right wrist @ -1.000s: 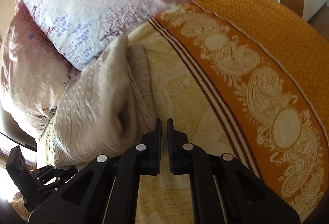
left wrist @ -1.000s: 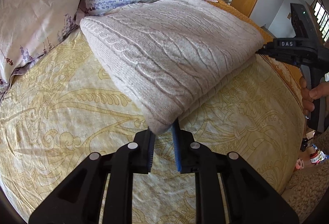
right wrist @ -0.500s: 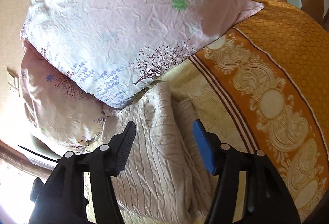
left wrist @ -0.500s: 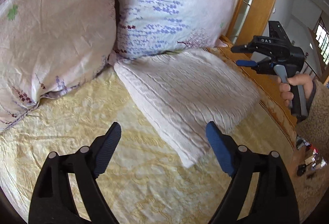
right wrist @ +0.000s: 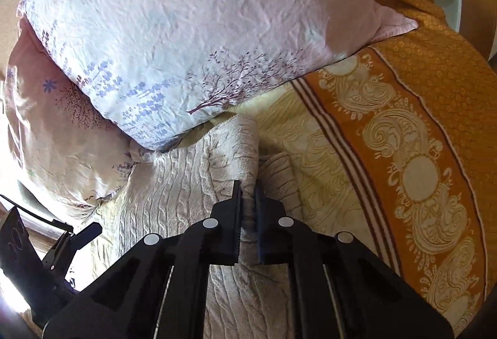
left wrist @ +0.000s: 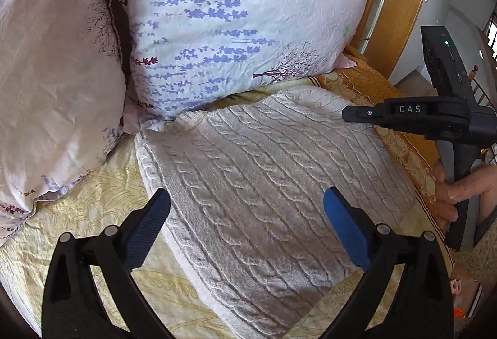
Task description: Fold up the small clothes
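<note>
Spread left fingers (left wrist: 155, 221) hang over the folded cream cable-knit sweater (left wrist: 264, 199); right fingers (right wrist: 231, 221) pinch its edge. Thick, soft, floppy knit: best gripped at corners.

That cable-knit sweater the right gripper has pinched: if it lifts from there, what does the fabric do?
The folded cable-knit sweater will likely drape and unfold: the right gripper pinches only a soft bunched ridge at one edge. The thick knit probably grips the ribbed pads rather than slipping. Looks bulky, so the free layers should sag. The left gripper is open above it, supporting nothing.
</note>
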`<state>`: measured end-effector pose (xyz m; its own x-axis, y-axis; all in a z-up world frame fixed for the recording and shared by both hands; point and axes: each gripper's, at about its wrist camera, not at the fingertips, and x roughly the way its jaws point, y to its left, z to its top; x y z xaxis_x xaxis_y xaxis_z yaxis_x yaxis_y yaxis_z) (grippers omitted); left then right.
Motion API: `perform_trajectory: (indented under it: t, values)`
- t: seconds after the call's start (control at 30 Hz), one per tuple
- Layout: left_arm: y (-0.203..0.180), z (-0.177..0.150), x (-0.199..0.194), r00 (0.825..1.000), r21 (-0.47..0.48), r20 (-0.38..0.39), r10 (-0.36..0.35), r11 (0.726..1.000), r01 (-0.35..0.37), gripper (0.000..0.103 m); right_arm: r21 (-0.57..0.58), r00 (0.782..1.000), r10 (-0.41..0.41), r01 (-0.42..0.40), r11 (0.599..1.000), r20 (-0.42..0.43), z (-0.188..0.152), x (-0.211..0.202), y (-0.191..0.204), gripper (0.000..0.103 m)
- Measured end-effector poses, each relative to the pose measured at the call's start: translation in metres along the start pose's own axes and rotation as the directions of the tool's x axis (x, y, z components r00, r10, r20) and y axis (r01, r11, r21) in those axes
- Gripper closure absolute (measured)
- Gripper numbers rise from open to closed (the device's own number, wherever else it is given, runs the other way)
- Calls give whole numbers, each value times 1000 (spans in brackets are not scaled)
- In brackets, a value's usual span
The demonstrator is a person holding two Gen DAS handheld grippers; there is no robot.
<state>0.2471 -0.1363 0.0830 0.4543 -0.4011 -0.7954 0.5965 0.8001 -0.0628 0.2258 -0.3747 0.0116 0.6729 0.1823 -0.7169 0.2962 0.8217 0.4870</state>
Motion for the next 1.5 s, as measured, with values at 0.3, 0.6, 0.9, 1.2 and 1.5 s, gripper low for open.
perform_trajectory:
  t: [0.3, 0.6, 0.9, 1.2, 1.5]
  values:
    - [5, -11, 31, 994, -2, -109, 15, 1000, -15, 4, 40, 996, -73, 75, 996, -44, -10, 26, -22, 95]
    - [18, -11, 14, 997, -76, -68, -22, 997, 17, 2, 135, 999, 37, -40, 990, 26, -12, -3, -31, 44]
    - [82, -24, 13, 964, -343, -100, -245, 918, 197, 2, 296, 948, 305, -265, 918, -96, -3, -5, -64, 22]
    - [75, -18, 48, 930, -402, -191, -315, 889, 219, 2, 248, 938, 249, -189, 950, -241, 8, 23, -59, 22]
    - [57, -5, 67, 940, -360, -233, -249, 920, 155, 2, 234, 931, 269, -212, 949, -247, 7, 47, -43, 21]
